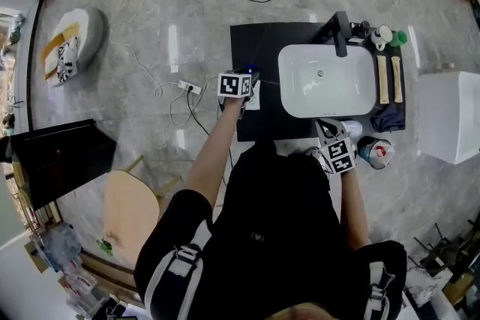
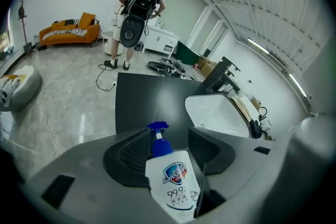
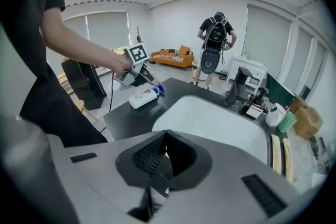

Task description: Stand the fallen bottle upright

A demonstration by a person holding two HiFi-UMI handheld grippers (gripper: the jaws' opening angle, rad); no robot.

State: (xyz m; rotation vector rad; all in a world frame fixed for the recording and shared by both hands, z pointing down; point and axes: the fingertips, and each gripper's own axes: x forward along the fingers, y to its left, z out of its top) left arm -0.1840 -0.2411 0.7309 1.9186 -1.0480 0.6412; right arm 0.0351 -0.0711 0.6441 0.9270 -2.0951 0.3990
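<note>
Starting nearest: the right tool [image 3: 167, 136] has its jaws pressed together with nothing between them. It hangs at the near edge of the sink [image 3: 220, 118], probably parked there to stay out of the other hand's way.

The left tool [image 2: 168, 132] has its jaws spread wide. The bottle [image 2: 173, 186] sits in the gap between them, its pump [image 2: 158, 136] pointing away from the camera. The right gripper view shows the bottle lying on its side on the black bench [image 2: 142, 97], left of the sink and close to the bench's front corner. The left tool is angled down over its pump end. My reading is that the wide opening is there to straddle the body before closing. No grip has been made and the bottle has not been raised.

Unclear or hidden:
- The bottle's base runs off the bottom of the left gripper view, behind the tool's body.
- I cannot tell whether either pad touches the bottle's side.
- In the head view the marker cube [image 1: 235, 84] covers most of the bottle and all of the left jaws.

Farther back, a tap [image 3: 239, 86] stands behind the sink. A person [image 2: 137, 2] stands on the floor beyond the bench, back turned. An orange sofa [image 2: 71, 29] sits against the far wall.
</note>
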